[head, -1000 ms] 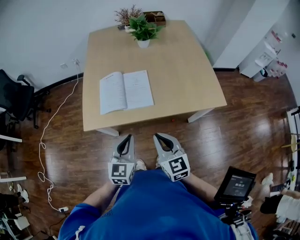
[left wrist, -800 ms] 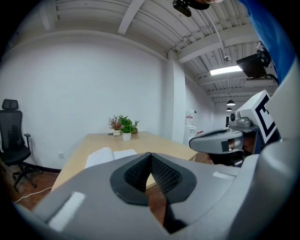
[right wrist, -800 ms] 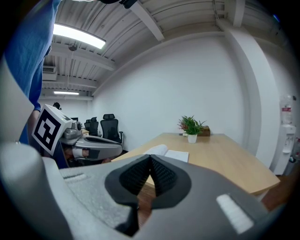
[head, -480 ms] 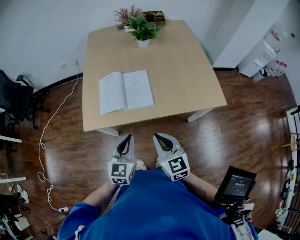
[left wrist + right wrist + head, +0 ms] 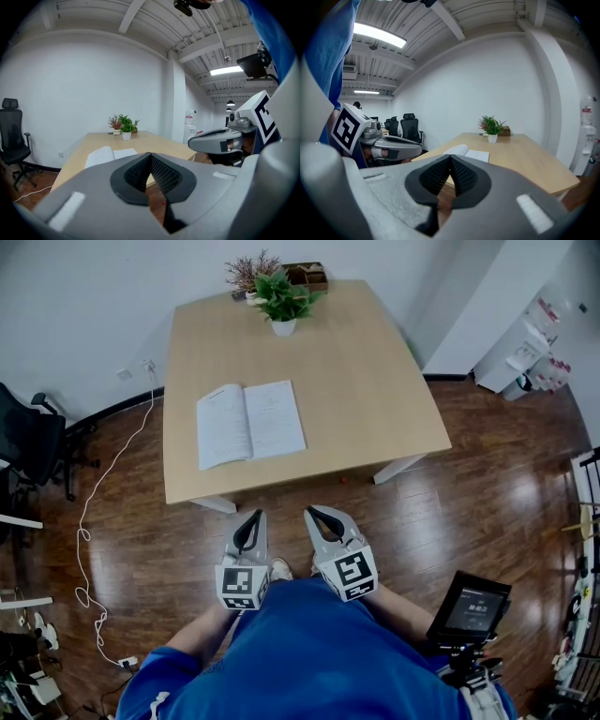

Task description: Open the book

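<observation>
left gripper (image 5: 251,516): jaws pressed together, pads meeting at the tips, nothing between them
right gripper (image 5: 315,513): same, closed tip to tip, empty

both were held side by side just in front of the person's blue shirt (image 5: 309,662), over the wood floor (image 5: 187,549). They sat short of the table's near edge and touched nothing, each pointing roughly toward 12 o'clock in the head view

book (image 5: 250,423) lay open and flat on the table (image 5: 366,390), near the front-left corner, pages up, spine running about 12 to 6. It was at 12 o'clock from the left gripper and about 11 o'clock from the right gripper. It was well apart from both, with the table edge and a strip of floor between

in the left gripper view the open pages showed just past the closed tips at about 11 o'clock. In the right gripper view they showed right behind the tips at about 12

further out:
- potted plant (image 5: 281,298) at the table's far edge, about 12 to 1 o'clock from the book
- wooden box (image 5: 309,276) just behind the plant
- black office chair (image 5: 28,442) at 9 o'clock of the table
- white cable (image 5: 89,531) trailed over the floor at 8 o'clock of the left gripper
- small screen (image 5: 472,607) at 4 o'clock of the right gripper
</observation>
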`<state>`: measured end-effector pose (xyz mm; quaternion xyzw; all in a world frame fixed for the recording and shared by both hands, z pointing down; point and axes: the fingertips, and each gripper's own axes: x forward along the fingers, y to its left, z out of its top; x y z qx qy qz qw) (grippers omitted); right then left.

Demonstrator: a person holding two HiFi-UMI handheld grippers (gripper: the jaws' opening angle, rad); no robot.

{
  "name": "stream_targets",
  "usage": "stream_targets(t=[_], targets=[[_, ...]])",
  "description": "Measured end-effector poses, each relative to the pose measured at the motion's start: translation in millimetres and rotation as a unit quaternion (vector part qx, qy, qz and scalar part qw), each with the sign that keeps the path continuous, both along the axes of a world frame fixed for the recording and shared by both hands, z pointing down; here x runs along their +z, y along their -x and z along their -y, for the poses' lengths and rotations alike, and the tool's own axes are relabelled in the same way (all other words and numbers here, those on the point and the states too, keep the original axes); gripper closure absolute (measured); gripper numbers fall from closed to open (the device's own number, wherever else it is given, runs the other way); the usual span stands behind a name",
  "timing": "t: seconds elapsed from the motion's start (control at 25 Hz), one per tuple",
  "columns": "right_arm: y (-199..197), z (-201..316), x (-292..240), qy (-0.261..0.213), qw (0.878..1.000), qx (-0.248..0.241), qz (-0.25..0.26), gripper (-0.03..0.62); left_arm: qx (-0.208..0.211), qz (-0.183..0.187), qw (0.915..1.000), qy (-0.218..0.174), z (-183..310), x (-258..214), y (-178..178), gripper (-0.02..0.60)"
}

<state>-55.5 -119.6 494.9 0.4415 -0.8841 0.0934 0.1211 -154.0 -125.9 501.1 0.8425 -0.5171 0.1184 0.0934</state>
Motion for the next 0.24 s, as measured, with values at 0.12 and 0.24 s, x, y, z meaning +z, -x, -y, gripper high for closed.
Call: stream_targets(t=[0.12, 0.24], targets=[[-0.6, 1.4, -0.3, -0.005, 1.000, 0.001, 0.001, 0.591, 0.000, -0.001, 1.0000, 0.000, 0.5, 0.1, -1.1, 0.575], [-0.7, 2.0, -1.8, -0.001, 1.000, 0.002, -0.002, 0.591, 0.000, -0.003, 1.0000, 0.000, 0.6, -0.5, -1.5, 0.574]])
